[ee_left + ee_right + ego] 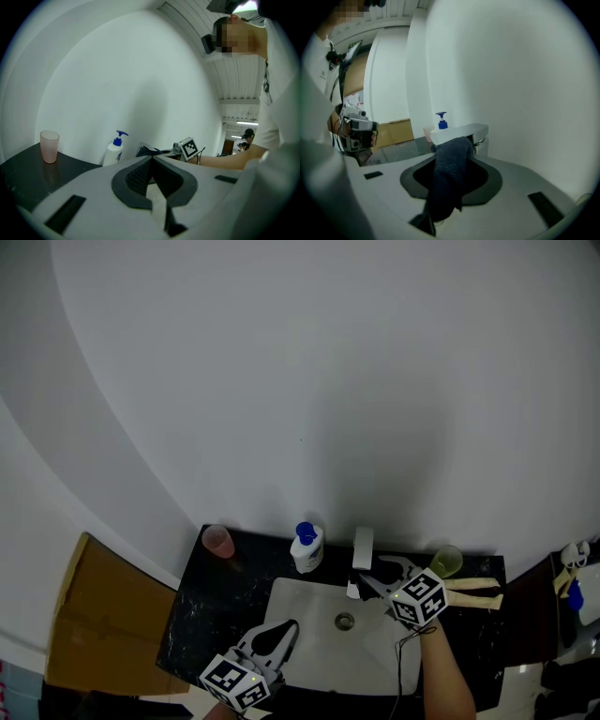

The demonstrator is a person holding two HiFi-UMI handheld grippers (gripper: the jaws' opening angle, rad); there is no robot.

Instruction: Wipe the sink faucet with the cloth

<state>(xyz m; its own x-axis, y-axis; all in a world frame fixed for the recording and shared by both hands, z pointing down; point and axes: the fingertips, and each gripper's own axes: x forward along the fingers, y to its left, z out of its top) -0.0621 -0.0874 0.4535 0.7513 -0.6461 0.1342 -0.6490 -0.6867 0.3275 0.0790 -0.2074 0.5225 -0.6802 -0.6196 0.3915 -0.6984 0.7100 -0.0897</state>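
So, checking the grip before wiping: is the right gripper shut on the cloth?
Shut on it. In the right gripper view, the right gripper has its jaws pinching the dark cloth, which bunches up right by the faucet.

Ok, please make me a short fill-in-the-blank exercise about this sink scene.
1. The right gripper has its jaws shut on a dark ___.
2. The pump bottle left of the faucet has a ___ top.
3. The left gripper has its jaws together, holding ___.
Missing words: cloth; blue; nothing.
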